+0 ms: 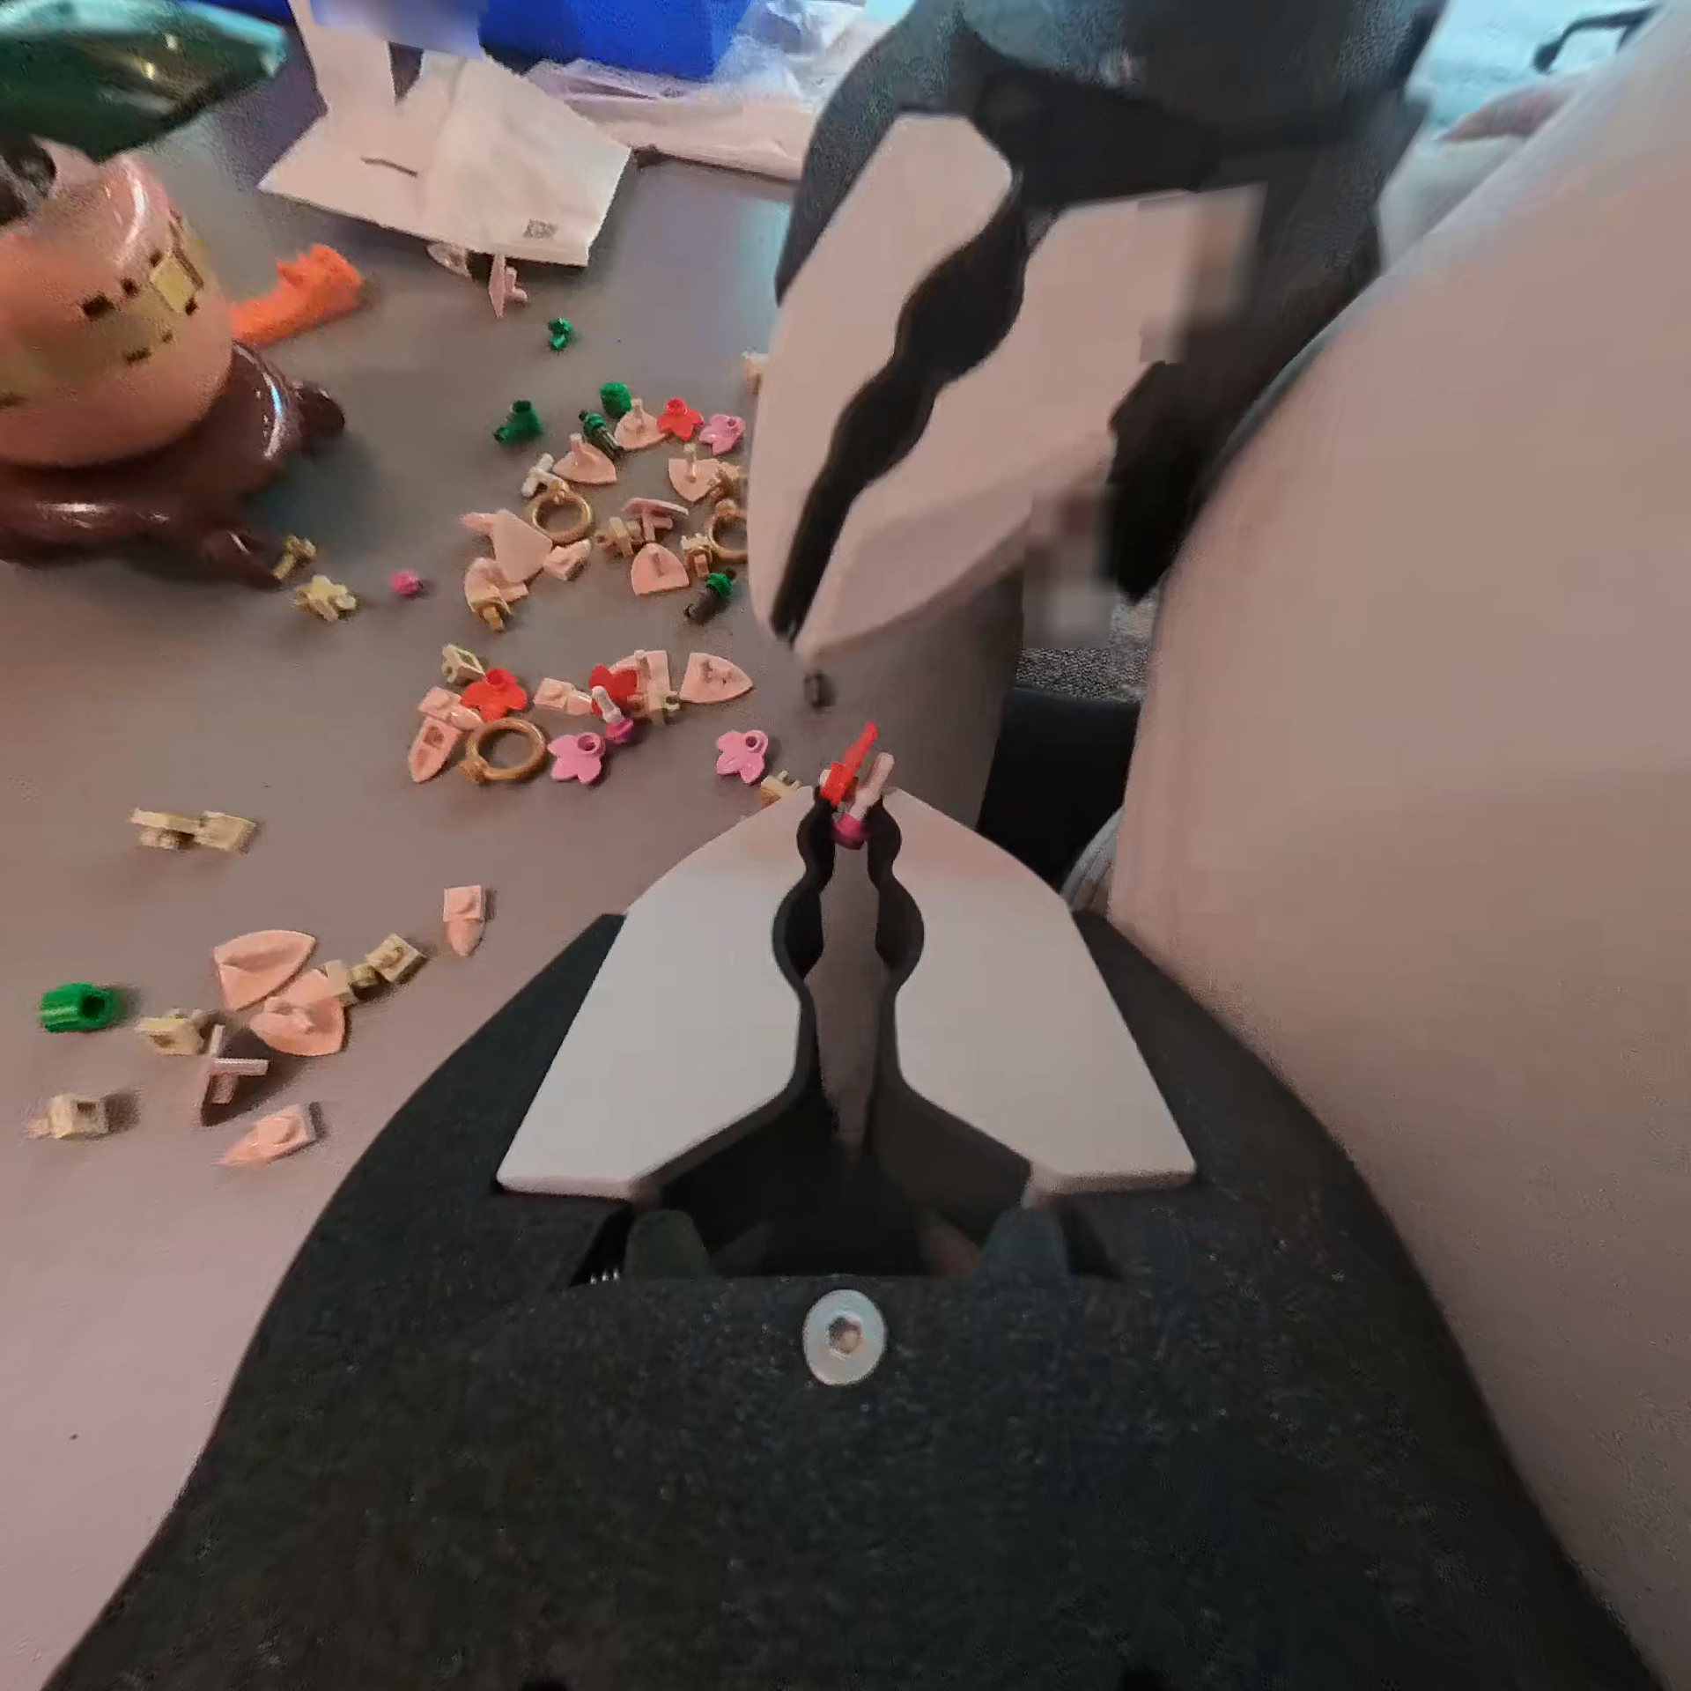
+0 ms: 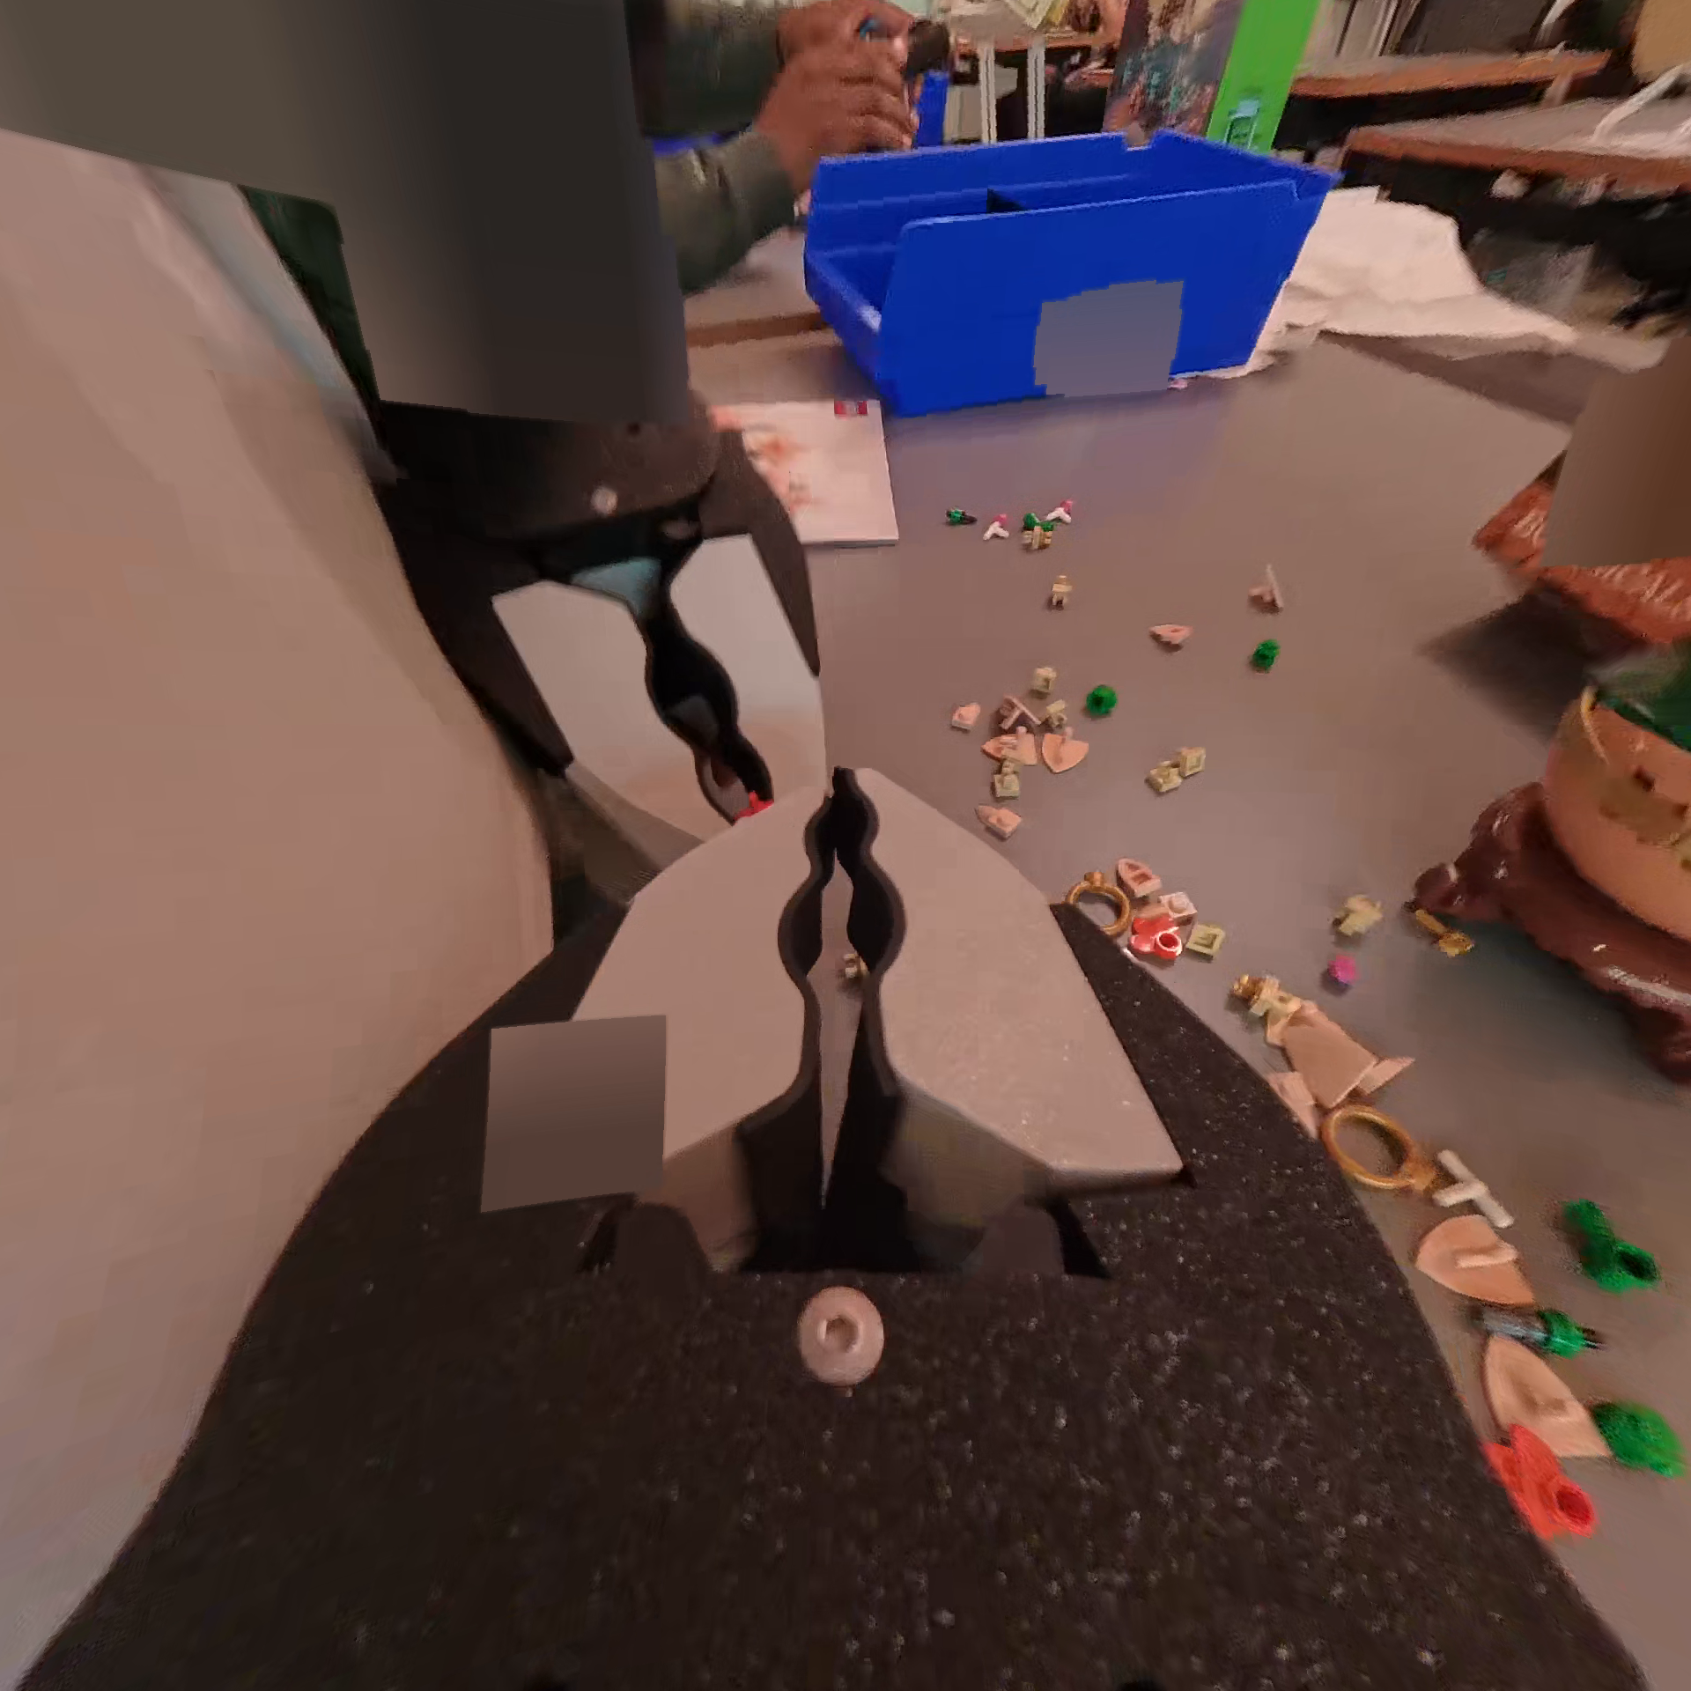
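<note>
My left gripper [image 1: 849, 805] is shut on a small red flower piece with a pale pink stem and a magenta bit [image 1: 856, 787], held above the grey table [image 1: 137, 714]. It also shows in the right wrist view [image 2: 743, 805] with the red piece [image 2: 754, 805] at its tip. My right gripper [image 2: 837, 789] has its jaws closed at the tips, close beside the left one. In the left wrist view the right gripper [image 1: 798, 633] points down just beyond the held piece. A tiny tan piece [image 2: 853, 965] shows in the gap between its fingers; I cannot tell whether it is held.
Small pink petals, gold rings [image 1: 508, 750], red flowers and green bits lie scattered on the table. A pink and brown plant model [image 1: 101, 366] stands at the left. An orange piece [image 1: 297, 293], white paper [image 1: 439, 174], a blue bin [image 2: 1052, 274], a booklet [image 2: 823, 476] and a person's hand [image 2: 833, 91] are farther off.
</note>
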`<state>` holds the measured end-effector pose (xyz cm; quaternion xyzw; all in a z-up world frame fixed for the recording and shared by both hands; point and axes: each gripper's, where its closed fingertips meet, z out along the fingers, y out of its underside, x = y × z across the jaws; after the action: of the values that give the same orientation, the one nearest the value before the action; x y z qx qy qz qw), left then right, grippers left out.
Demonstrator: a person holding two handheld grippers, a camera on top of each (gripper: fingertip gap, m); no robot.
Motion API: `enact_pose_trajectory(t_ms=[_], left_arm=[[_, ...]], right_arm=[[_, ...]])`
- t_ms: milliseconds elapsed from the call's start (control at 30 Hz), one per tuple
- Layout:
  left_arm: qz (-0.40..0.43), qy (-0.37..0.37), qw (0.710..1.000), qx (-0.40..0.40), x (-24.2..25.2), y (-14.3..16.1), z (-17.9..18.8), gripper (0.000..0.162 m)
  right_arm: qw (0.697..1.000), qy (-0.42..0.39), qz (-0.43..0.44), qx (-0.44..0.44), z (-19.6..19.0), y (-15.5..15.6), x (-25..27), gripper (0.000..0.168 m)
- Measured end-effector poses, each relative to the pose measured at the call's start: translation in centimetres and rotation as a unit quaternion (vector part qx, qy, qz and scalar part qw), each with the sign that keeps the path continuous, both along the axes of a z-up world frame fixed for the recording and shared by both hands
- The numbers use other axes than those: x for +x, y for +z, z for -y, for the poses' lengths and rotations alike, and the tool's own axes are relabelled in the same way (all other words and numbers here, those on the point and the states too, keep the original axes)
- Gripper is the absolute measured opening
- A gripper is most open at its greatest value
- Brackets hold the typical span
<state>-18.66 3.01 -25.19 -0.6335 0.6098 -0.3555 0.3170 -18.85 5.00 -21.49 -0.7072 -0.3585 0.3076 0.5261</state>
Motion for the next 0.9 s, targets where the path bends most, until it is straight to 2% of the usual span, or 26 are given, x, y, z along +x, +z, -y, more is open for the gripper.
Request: enact_pose_trajectory(t_ms=[33,67,100,167,200,233,333,400,600,733,900], left_arm=[[-0.002,0.003,1.0,-0.008,0.0,-0.3,-0.1,0.006],[-0.007,0.005,1.0,-0.013,0.0,-0.5,-0.2,0.006],[-0.012,0.008,1.0,-0.02,0.0,-0.7,-0.3,0.006],[-0.024,0.014,0.999,-0.033,-0.1,-1.1,-0.3,0.006],[-0.03,0.014,0.999,-0.039,-0.2,-1.4,-0.2,0.006],[-0.035,0.011,0.998,-0.043,-0.1,-1.6,-0.1,0.006],[-0.055,0.009,0.998,-0.035,-0.3,-2.4,-0.1,0.006],[-0.059,0.005,0.998,-0.03,-0.3,-2.6,0.0,0.006],[-0.103,-0.036,0.988,0.105,-0.7,-3.4,-0.6,0.005],[-0.12,-0.068,0.972,0.189,-0.8,-3.3,-1.0,0.005],[-0.129,-0.091,0.962,0.22,-1.1,-3.3,-1.3,0.005]], right_arm=[[0.999,0.026,-0.024,-0.025,0.1,0.3,0.2,0.003],[0.997,0.05,-0.028,-0.046,0.4,0.3,0.1,0.028],[0.996,0.065,-0.001,-0.059,0.6,-0.3,-0.1,0.028],[0.992,0.092,0.071,-0.04,1.2,-1.5,-0.7,0.021],[0.992,0.089,0.091,-0.027,1.1,-1.7,-0.9,0.011],[0.99,0.086,0.105,-0.025,0.9,-2.0,-1.1,0.008],[0.988,0.078,0.126,-0.04,0.7,-3.0,-1.3,0.01],[0.987,0.083,0.134,-0.041,1.0,-3.2,-1.3,0.005],[0.983,0.07,0.159,-0.058,1.4,-4.2,-1.6,0.0],[0.984,0.027,0.17,-0.046,1.1,-4.4,-1.3,0.0],[0.983,-0.006,0.173,-0.057,1.0,-5.1,-1.2,0.0]])
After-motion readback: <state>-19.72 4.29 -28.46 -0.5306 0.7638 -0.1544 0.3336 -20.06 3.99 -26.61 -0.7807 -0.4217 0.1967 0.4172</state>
